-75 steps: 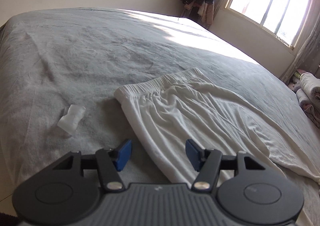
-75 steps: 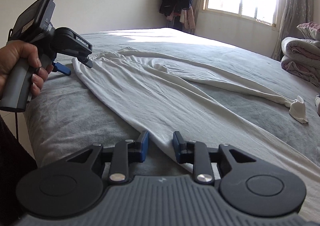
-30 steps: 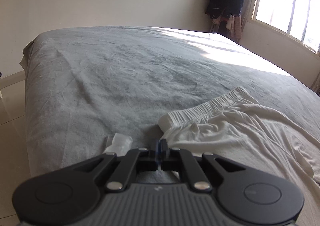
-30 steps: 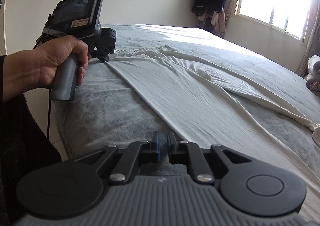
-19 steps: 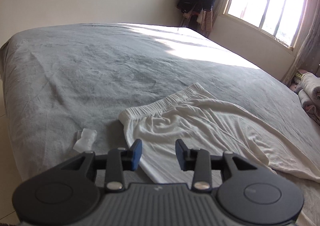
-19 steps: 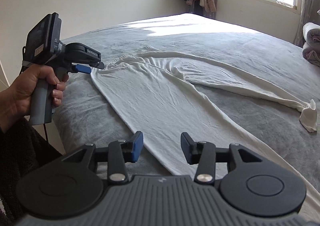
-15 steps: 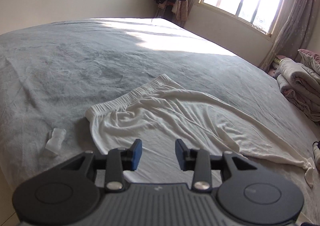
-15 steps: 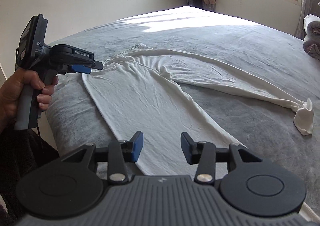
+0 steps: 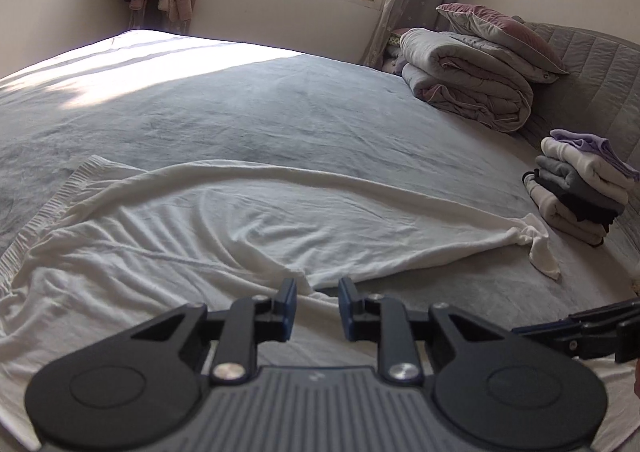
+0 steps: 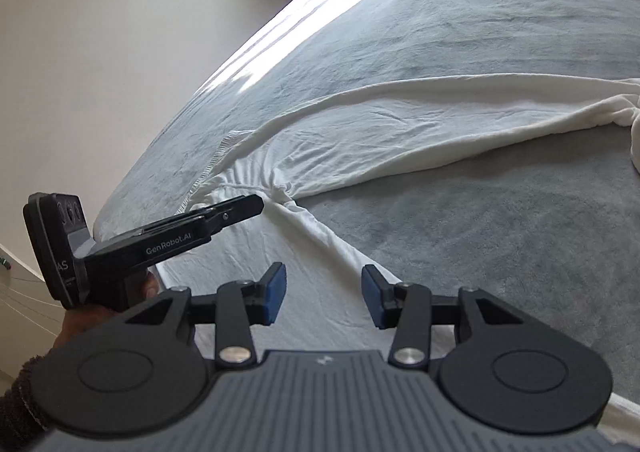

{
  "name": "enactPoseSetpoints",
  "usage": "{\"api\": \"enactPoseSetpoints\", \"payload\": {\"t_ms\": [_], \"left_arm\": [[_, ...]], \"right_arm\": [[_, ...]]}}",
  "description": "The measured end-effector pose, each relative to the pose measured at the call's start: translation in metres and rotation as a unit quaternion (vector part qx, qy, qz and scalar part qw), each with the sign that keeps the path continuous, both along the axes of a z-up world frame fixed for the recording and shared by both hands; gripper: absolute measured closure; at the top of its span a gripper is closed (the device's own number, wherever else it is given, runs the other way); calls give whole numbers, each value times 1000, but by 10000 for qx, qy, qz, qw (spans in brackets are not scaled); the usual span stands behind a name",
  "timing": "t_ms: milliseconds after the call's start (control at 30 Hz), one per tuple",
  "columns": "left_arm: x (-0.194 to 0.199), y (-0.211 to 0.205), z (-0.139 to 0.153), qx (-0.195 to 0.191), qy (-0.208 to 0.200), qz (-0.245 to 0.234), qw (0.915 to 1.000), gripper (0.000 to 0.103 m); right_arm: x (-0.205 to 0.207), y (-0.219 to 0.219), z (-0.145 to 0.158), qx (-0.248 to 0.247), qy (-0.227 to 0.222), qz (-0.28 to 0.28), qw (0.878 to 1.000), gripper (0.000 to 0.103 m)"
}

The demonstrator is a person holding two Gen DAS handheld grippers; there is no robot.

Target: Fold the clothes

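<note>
The white pants lie spread unfolded across the bed, a stack of folded clothes at 3 o'clock, the left gripper closing on nothing, the right gripper released, so folding hasn't begun.

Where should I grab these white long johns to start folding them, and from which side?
Probably take the white long johns at the ribbed waistband, coming in from the near bed edge with a low pinch. It is the thickest, straightest edge, lying flat, while the far leg's cuff is bunched and twisted, so lifting there would drag wrinkles along.
</note>
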State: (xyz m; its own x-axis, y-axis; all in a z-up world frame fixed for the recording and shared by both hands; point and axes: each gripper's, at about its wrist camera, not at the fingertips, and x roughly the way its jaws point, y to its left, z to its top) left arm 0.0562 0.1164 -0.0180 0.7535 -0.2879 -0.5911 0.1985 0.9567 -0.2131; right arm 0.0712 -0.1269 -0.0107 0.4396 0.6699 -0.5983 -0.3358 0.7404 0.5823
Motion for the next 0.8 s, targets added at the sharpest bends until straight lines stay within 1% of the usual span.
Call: {"api": "enactPoseSetpoints", "payload": {"t_ms": [100,200,300,333,367,400,467,533,733,800], "left_arm": [[11,-8,-10,78,132,-210,9997,84],[13,-10,-11,160,24,-482,9987,84],[14,-8,-11,129,-68,-693,9975,84],[15,-7,-12,93,-84,-730,9973,84],[16,-6,-12,51,-101,-755,9971,84],[17,-4,-13,9,-119,-781,9969,84],[20,-3,-15,-90,-152,-832,9964,84],[22,-2,-17,-205,-164,-878,9958,84],[23,-4,-23,-151,-131,-892,9958,83],[22,-3,-23,-167,-129,-887,9958,83]], "right_arm": [[29,6,-11,350,373,-198,9985,57],[58,14,-27,555,653,-434,9954,57],[76,18,-38,803,786,-649,9915,57],[80,18,-40,924,791,-740,9898,60],[83,19,-41,925,772,-799,9895,68],[87,19,-42,926,754,-858,9891,72],[92,20,-43,869,718,-966,9889,91],[97,22,-43,712,652,-1033,9900,100],[110,27,-26,428,197,-1062,9932,100],[116,27,-19,402,67,-1112,9930,100]]}}
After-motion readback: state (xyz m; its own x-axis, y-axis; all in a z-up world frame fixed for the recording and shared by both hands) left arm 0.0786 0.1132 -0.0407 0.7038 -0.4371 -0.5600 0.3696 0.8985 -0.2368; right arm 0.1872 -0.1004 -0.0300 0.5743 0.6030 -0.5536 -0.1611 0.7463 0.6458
